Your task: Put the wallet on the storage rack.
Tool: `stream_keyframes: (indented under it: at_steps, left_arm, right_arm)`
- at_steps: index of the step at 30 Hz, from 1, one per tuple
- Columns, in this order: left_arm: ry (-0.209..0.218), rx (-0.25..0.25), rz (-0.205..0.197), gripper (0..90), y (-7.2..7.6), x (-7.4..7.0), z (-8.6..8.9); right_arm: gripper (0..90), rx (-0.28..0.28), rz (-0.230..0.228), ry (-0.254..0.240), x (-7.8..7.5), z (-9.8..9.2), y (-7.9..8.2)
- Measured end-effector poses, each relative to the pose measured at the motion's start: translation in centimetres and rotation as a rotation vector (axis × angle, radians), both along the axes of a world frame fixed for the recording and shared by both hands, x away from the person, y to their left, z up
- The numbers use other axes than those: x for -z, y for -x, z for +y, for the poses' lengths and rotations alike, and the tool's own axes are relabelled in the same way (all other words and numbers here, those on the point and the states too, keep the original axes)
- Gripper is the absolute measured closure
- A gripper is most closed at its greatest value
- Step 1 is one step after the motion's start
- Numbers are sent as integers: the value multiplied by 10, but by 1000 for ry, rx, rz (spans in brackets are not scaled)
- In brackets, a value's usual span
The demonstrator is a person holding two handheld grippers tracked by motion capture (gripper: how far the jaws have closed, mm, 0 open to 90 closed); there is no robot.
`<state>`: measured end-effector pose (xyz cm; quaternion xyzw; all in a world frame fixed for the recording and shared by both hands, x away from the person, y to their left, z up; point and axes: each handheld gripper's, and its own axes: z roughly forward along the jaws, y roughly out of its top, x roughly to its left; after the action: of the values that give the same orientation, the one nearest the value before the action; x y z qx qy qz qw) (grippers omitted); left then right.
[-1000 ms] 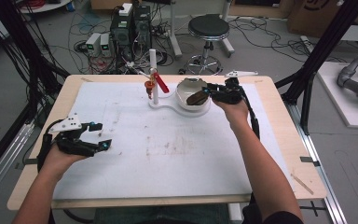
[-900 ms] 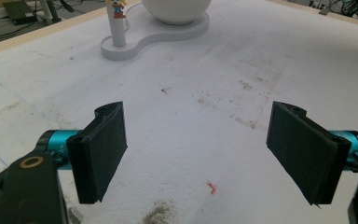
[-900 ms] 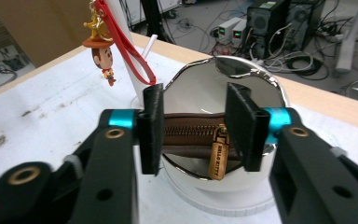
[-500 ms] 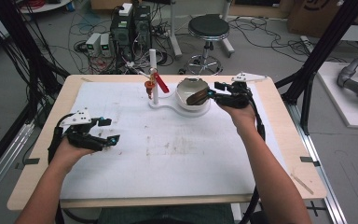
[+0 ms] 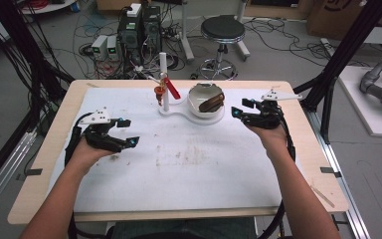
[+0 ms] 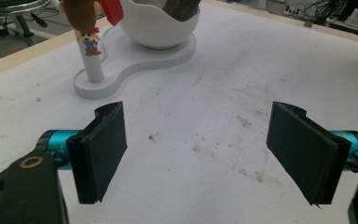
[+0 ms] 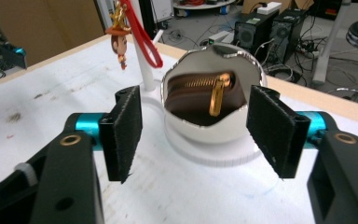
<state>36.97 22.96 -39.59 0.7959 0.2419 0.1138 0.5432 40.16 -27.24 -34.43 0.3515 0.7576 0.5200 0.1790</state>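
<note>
A white egg-shaped bowl (image 5: 205,95) stands on a white base (image 5: 179,110) at the table's back middle. In the bowl lies a brown zip pouch (image 7: 193,91) with a gold pull (image 7: 216,95). A white post (image 5: 163,74) rises from the base and carries a red strap (image 7: 144,35) with a small cowboy figure (image 7: 120,43). My right gripper (image 5: 240,108) hovers open just right of the bowl, its jaws framing the bowl (image 7: 214,116) with nothing between them. At the left of the mat my left gripper (image 5: 129,132) is open and empty, pointing toward the post (image 6: 92,58).
A stained white mat (image 5: 189,154) covers most of the wooden table (image 5: 323,149). Behind the table on the floor stand a black stool (image 5: 222,30), computer boxes (image 5: 139,27) and tangled cables. Black frame posts (image 5: 348,45) rise at both sides.
The right gripper let go of the pouch, left it in the bowl and drew back to the right. The left gripper moved forward and toward the middle.
</note>
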Motion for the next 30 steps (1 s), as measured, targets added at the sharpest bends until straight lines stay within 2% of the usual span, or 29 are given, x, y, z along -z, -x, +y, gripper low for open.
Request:
stream_keyframes:
  at_steps: [14, 21, 24, 30]
  left_arm:
    - [17, 0, -13, 197, 3, -3, -4]
    - [18, 6, -10, 193, 4, -1, -4]
    - [18, 7, -9, 193, 5, 0, -4]
    - [25, -1, -9, 193, 4, 1, 0]
  right_arm:
    - [275, 10, 23, -27, 31, -17, 30]
    - [214, 34, 52, -24, 51, -24, 34]
    - [214, 38, 71, -15, 54, -24, 35]
    - [214, 43, 62, -17, 55, -25, 37]
